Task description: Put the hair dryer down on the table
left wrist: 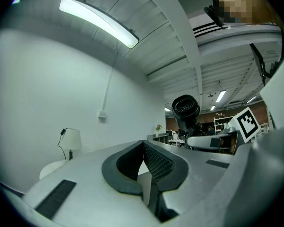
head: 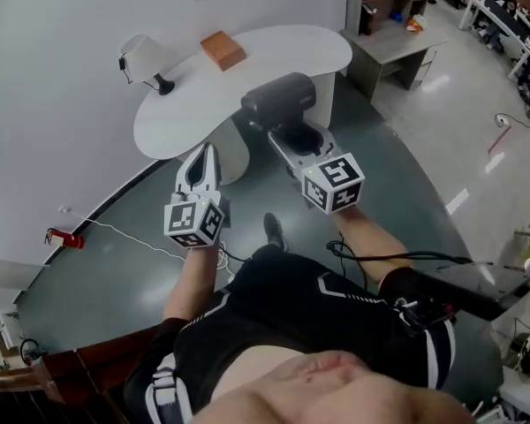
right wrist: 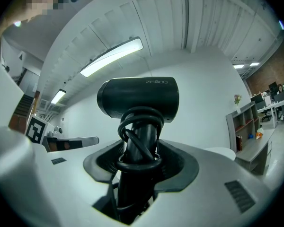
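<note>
At the white table's (head: 274, 47) near edge, twelve o'clock from me, my right gripper (right wrist: 142, 161) pinches the black hair dryer (right wrist: 138, 98) by its cord-wrapped handle; my left gripper (left wrist: 144, 163), at eight o'clock of it, is pressed together, empty

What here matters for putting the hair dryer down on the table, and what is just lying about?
In the job: hair dryer; right gripper, clamped on its handle; white table.
Lying about: lamp and brown box, both on the table; left gripper, shut and empty.
</note>
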Available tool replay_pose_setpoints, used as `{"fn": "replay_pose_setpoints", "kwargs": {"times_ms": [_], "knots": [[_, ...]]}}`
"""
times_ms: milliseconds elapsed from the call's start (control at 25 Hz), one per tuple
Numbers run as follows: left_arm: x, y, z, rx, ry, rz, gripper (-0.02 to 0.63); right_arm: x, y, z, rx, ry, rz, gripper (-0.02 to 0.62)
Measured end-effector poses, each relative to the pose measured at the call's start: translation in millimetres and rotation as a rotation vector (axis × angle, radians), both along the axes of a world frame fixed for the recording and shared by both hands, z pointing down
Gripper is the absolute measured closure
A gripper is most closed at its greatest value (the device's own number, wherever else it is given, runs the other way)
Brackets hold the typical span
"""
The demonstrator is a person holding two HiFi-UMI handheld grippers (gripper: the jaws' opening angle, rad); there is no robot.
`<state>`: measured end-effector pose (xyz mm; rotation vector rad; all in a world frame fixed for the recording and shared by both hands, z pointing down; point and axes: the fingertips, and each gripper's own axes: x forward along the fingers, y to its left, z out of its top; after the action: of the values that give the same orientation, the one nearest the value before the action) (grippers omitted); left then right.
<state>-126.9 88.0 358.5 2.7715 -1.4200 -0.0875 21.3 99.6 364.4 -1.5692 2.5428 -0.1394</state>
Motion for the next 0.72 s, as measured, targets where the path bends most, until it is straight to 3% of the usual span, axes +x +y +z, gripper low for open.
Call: {"fn": "replay_pose_setpoints", "kwargs": {"times_ms": [400, 720], "knots": [[12, -54, 10, 0.002, 0.055, 0.045, 0.574, 10, -44, 10, -0.017, 0.025, 0.051, 0.364], [17, -126, 10, 0.006, 0.072, 0.062, 0.574, 13, -111, 10, -0.022, 0.037, 0.070, 0.364]]}}
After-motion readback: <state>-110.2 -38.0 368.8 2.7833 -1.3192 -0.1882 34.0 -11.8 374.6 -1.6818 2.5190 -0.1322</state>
